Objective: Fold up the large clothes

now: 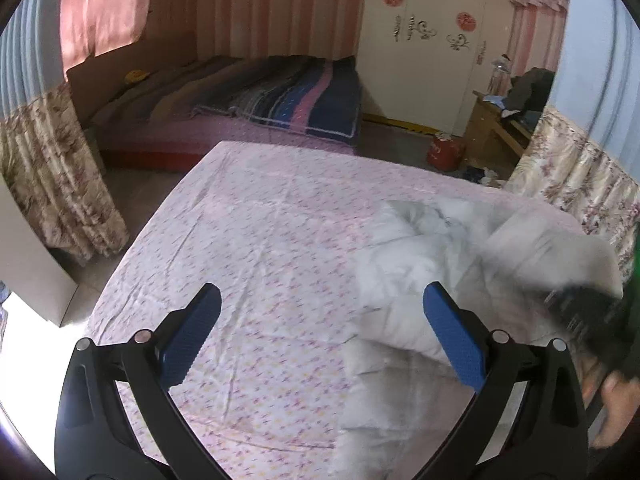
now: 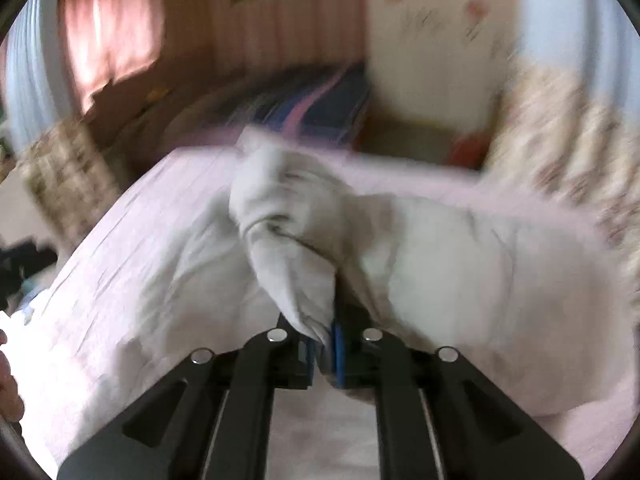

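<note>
A large white padded garment [image 1: 436, 264] lies crumpled on the right half of the bed with the pink patterned sheet [image 1: 256, 248]. My left gripper [image 1: 320, 332] is open and empty, held above the sheet with its right finger over the garment's left edge. In the blurred right wrist view my right gripper [image 2: 324, 348] is shut on a bunched fold of the white garment [image 2: 288, 248] and holds it raised above the bed [image 2: 132, 240]. The right gripper shows as a dark blur at the right edge of the left wrist view [image 1: 588, 316].
Floral curtains [image 1: 52, 176] hang at both sides of the bed. Beyond the bed are a low mattress with a striped blanket [image 1: 288, 96], a white wardrobe [image 1: 432, 48], a wooden table with clutter [image 1: 504, 116] and a red container [image 1: 444, 152] on the floor.
</note>
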{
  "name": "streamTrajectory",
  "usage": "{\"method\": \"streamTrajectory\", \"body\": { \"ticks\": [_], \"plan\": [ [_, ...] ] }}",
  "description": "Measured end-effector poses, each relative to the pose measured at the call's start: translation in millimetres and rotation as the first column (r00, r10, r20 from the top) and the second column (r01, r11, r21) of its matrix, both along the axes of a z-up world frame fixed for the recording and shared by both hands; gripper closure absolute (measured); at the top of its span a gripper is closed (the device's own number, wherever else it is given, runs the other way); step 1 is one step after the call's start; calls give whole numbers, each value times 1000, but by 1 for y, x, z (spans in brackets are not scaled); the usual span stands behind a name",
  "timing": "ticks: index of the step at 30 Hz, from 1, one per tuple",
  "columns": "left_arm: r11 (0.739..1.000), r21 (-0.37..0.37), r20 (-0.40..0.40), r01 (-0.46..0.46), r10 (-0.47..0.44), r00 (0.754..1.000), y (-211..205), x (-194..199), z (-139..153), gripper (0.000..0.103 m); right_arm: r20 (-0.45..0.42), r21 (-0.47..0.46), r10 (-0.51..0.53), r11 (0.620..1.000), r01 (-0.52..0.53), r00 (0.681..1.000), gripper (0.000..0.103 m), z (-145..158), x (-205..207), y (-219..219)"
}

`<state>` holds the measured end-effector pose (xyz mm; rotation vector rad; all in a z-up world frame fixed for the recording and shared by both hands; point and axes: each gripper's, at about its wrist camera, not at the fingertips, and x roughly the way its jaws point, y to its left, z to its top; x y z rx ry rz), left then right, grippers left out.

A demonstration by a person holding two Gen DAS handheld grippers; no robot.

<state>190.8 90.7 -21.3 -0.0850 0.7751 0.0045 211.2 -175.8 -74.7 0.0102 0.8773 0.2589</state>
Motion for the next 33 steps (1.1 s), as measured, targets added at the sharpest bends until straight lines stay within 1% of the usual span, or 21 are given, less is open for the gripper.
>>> {"method": "streamTrajectory", "body": {
  "ticks": [1,2,3,4,5,9,12,14,16,17,18,19,20,21,22,23,25,28,30,31,33],
  "plan": [
    [1000,4,-7,-9,9,1000,4,-1,-2,3,-8,-18,31,999,-31,999,78,-1,-5,5],
    [1000,6,-10,-12,12,1000,6,-2,-3,3,-9,-25,57,998,-58,998,60,1,-12,7],
    [1000,7,-15,-14,14,1000,7,-2,-4,3,-5,-13,82,997,-82,997,46,6,-20,4],
    [1000,7,-19,-15,15,1000,7,-1,-5,3,16,29,102,994,-103,995,21,18,-33,-5],
    [1000,2,-24,-12,12,1000,5,0,-7,3,55,55,102,993,-105,993,16,32,-46,-18],
    [999,-35,-38,40,-42,998,-18,6,-10,3,133,72,52,995,-62,990,16,64,-67,-73],
    [993,-39,-54,115,-117,992,-53,8,-16,3,173,24,-136,991,134,975,16,69,-64,-141],
    [984,-50,-74,173,-176,982,-78,9,-23,3,149,44,-268,963,264,952,16,60,-58,-191],
    [975,-56,-92,214,-218,972,-98,7,-32,3,116,48,-342,940,339,932,16,47,-49,-224],
    [970,-58,-105,236,-241,965,-110,7,-37,4,97,48,-361,932,358,927,16,40,-45,-235],
    [964,-58,-117,259,-265,957,-121,8,-42,13,69,57,-375,927,372,924,17,27,-38,-245],
    [955,-60,-127,290,-295,947,-131,10,-45,45,25,80,-379,923,376,925,23,14,-33,-252],
    [947,-64,-138,314,-320,937,-137,13,-49,66,-16,124,-360,925,359,933,51,2,-29,-258],
    [939,-73,-155,335,-343,927,-143,18,-53,88,-49,179,-332,925,335,942,66,-5,-27,-260],
    [937,-81,-162,341,-350,923,-146,22,-56,93,-64,212,-314,923,320,947,75,-11,-27,-259],
    [936,-68,-164,346,-352,921,-147,28,-56,95,-52,211,-305,927,309,951,82,-12,-24,-255],
    [937,-37,-143,348,-350,926,-142,33,-46,98,-26,211,-270,940,269,963,88,-9,-19,-246],
    [945,-6,-71,328,-327,942,-116,33,-16,98,29,229,-221,951,209,975,90,7,-18,-231],
    [954,21,-25,300,-299,954,-93,32,1,98,58,207,-187,963,172,981,90,22,-22,-207],
    [957,34,-25,289,-288,957,-82,36,2,97,62,175,-168,972,155,984,90,23,-17,-194],
    [958,40,-77,285,-281,957,-72,47,-10,97,58,91,-165,983,159,985,90,19,-6,-179]
  ]
}}
